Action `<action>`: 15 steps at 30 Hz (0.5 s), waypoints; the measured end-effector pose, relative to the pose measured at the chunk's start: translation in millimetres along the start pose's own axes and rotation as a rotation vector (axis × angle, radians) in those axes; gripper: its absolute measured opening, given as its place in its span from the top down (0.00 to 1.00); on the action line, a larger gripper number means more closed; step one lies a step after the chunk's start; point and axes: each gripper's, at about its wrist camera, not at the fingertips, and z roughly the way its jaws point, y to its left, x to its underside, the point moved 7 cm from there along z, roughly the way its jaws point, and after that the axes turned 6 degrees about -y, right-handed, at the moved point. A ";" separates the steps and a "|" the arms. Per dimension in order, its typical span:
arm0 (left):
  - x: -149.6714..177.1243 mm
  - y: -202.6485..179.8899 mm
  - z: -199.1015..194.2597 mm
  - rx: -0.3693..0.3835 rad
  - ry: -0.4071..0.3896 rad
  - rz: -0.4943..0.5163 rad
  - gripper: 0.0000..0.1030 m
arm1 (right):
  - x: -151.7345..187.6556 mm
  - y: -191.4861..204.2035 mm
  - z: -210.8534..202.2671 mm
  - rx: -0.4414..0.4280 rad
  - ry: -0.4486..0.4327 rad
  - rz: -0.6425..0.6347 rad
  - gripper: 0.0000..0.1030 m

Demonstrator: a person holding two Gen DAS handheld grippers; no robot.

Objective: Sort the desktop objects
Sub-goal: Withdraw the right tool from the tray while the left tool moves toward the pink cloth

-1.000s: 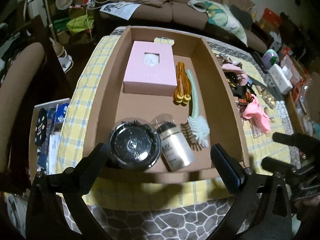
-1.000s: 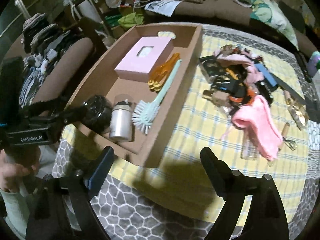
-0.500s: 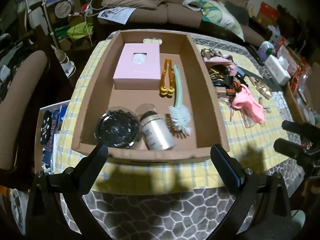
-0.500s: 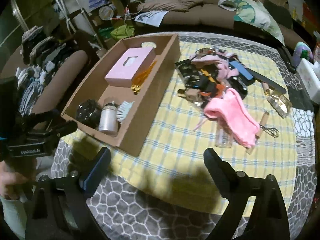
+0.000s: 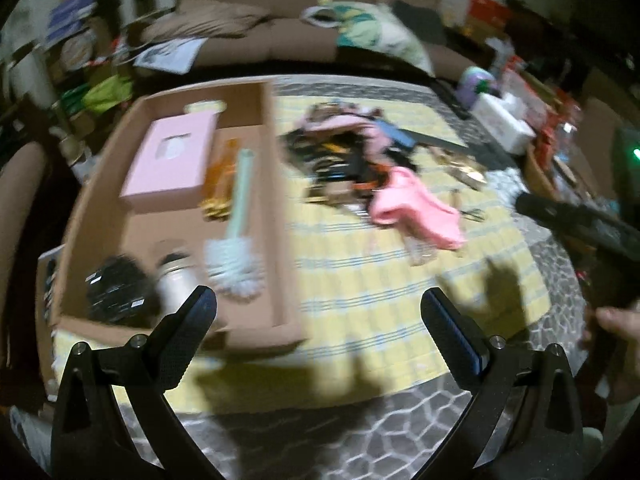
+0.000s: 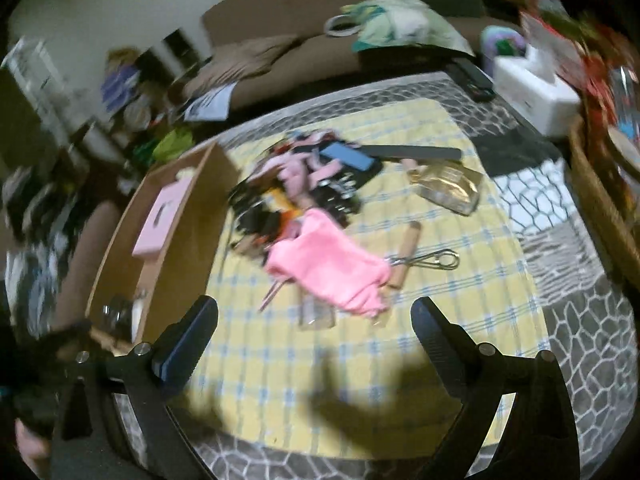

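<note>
A cardboard box (image 5: 280, 208) (image 6: 188, 216) on the yellow checked cloth holds a pink box (image 5: 168, 164), an orange clip (image 5: 222, 176), a mint brush (image 5: 236, 240), a silver jar (image 5: 176, 284) and a black round lid (image 5: 116, 292). To its right lies a pile of dark items (image 5: 344, 160) (image 6: 304, 184) with a pink cloth (image 5: 416, 212) (image 6: 332, 272), a whisk (image 6: 424, 258) and a clear bottle (image 6: 448, 188). My left gripper (image 5: 318, 312) is open and empty above the table's near edge. My right gripper (image 6: 314, 320) is open and empty, in front of the pink cloth.
A brown sofa (image 5: 280, 24) with a cushion stands behind the table. A white box (image 6: 532, 88) and clutter sit at the far right. A brown chair (image 5: 20, 200) is at the left. The right gripper's body shows in the left view (image 5: 580, 220). Both views are blurred.
Both grippers have swung to the right and pulled back; the box has shifted left in both views and the pile with the pink cloth is now central. Both stay open.
</note>
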 end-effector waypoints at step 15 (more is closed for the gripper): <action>-38.6 -92.2 132.5 -0.059 0.031 0.143 0.01 | -7.3 -78.7 33.2 0.056 0.016 0.121 0.04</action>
